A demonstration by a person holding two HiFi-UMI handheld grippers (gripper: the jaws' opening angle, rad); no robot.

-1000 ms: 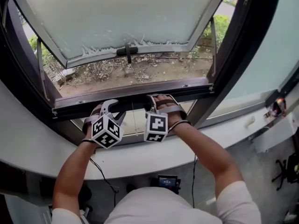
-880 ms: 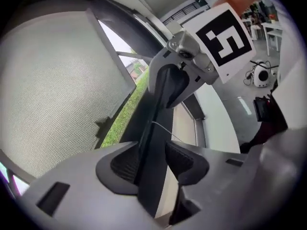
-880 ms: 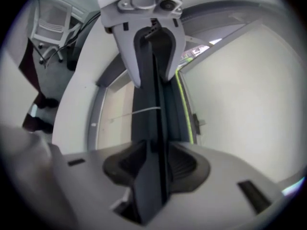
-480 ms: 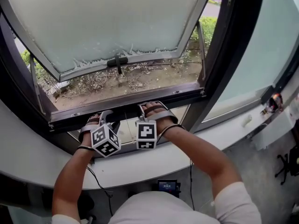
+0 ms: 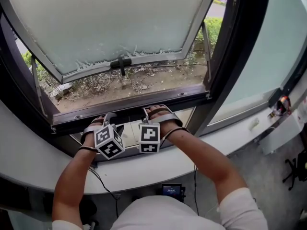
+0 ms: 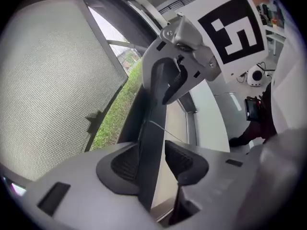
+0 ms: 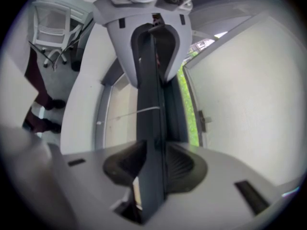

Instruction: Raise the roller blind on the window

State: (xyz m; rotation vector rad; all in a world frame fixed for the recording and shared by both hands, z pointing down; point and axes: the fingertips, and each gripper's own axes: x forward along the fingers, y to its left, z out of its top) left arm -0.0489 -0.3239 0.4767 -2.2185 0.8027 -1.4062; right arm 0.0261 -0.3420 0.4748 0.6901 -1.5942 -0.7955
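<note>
Roller blind bar (image 7: 149,128): dark, flat and narrow, set low at the foot of the window, just above the white sill (image 5: 38,152).
Smooth slate-black strip seen edge-on, with a thin cord (image 7: 120,114) crossing a pale beige panel (image 7: 115,138) beside it. Left gripper (image 6: 152,159) and right gripper (image 7: 151,164) each clamp the bar, side by side, pads on both faces. Beyond them a frosted sash (image 5: 120,28) tilts outward.

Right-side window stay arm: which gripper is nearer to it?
Right. The right gripper clamps the dark bar down-left of the stay arm; the left gripper holds the same bar farther left.
</note>
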